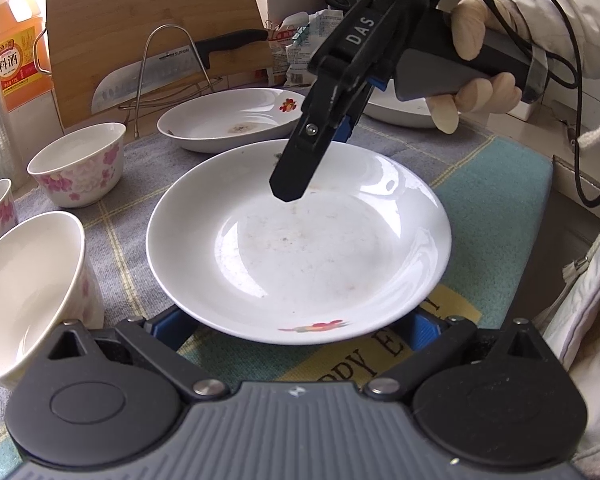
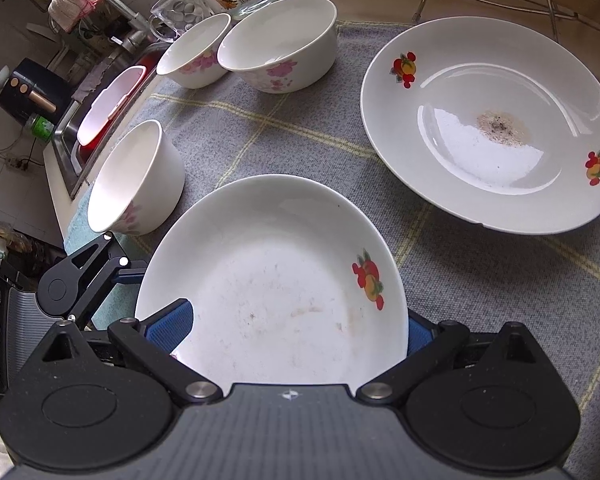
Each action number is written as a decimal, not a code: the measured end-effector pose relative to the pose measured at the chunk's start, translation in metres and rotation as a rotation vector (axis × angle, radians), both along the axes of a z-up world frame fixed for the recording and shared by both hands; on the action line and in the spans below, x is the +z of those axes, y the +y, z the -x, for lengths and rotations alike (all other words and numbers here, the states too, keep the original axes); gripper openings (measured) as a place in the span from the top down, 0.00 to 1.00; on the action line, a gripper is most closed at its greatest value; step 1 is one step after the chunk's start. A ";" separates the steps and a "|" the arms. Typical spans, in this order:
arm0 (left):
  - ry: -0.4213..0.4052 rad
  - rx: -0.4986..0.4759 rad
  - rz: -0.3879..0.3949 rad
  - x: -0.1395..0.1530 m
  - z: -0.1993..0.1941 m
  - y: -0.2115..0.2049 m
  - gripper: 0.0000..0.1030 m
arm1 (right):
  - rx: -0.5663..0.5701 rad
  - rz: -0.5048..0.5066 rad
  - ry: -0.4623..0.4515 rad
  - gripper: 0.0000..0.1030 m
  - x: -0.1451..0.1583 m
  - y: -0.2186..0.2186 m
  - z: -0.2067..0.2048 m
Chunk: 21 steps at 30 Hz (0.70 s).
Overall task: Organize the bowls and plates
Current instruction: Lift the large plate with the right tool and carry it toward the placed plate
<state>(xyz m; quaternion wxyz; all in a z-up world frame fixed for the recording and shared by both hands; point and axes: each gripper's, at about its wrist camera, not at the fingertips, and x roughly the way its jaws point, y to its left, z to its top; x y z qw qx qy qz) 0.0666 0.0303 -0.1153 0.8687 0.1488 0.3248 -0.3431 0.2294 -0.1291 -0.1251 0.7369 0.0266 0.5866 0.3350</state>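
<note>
A white plate (image 1: pixel 300 248) with a fruit motif lies on the grey checked mat, nearest me. My left gripper (image 1: pixel 296 324) stands open at its near rim, both blue pads tucked under the rim and partly hidden. From the far side my right gripper (image 1: pixel 316 160) straddles the rim, one black finger over the plate's inside and the other behind it. In the right wrist view the same plate (image 2: pixel 276 280) fills the space between the wide-apart fingers of the right gripper (image 2: pixel 294 332), which is open. A second, stained plate (image 2: pixel 488 128) lies further off.
Three flowered bowls (image 2: pixel 136 180), (image 2: pixel 280 44), (image 2: pixel 196 52) stand on the mat (image 2: pixel 284 132) beside a sink (image 2: pixel 64 136) holding a red basin. A third plate (image 1: pixel 396 108), a wire rack (image 1: pixel 172 68), a cutting board (image 1: pixel 148 20) with a knife, and an orange bottle (image 1: pixel 16 52) are behind.
</note>
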 end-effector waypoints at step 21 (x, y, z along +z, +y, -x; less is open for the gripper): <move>0.018 0.006 -0.029 0.008 0.000 -0.003 0.01 | 0.005 0.003 -0.006 0.00 0.004 0.003 0.013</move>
